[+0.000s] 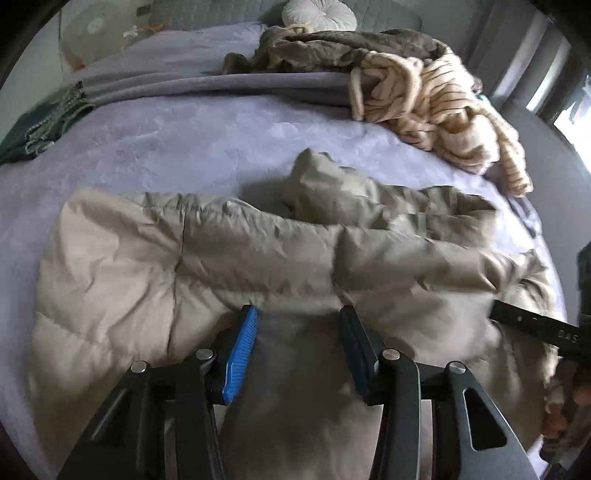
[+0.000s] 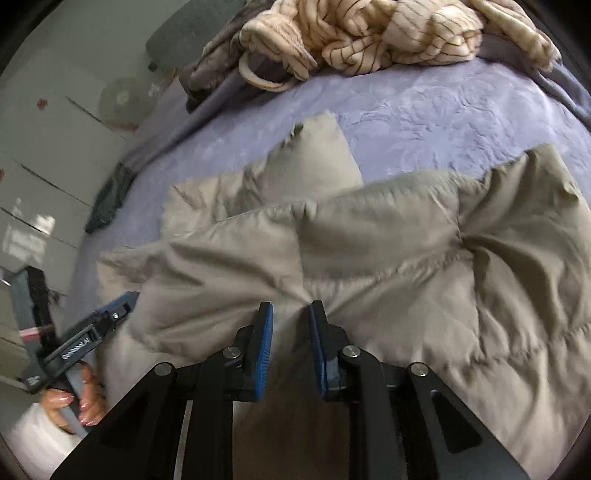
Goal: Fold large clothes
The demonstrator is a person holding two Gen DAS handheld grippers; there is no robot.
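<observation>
Striped cream garment (image 1: pixel 436 107) heaped beyond beige jacket (image 1: pixel 229 254)

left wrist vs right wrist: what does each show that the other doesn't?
Only left wrist: round white cushion at the headboard, and the left gripper open over the beige puffer jacket.

Only right wrist: the person's hand on the other gripper's handle, white cabinet doors, and the right gripper pinching a jacket fold.

Both: jacket, purple bedspread, striped cream garment.
</observation>
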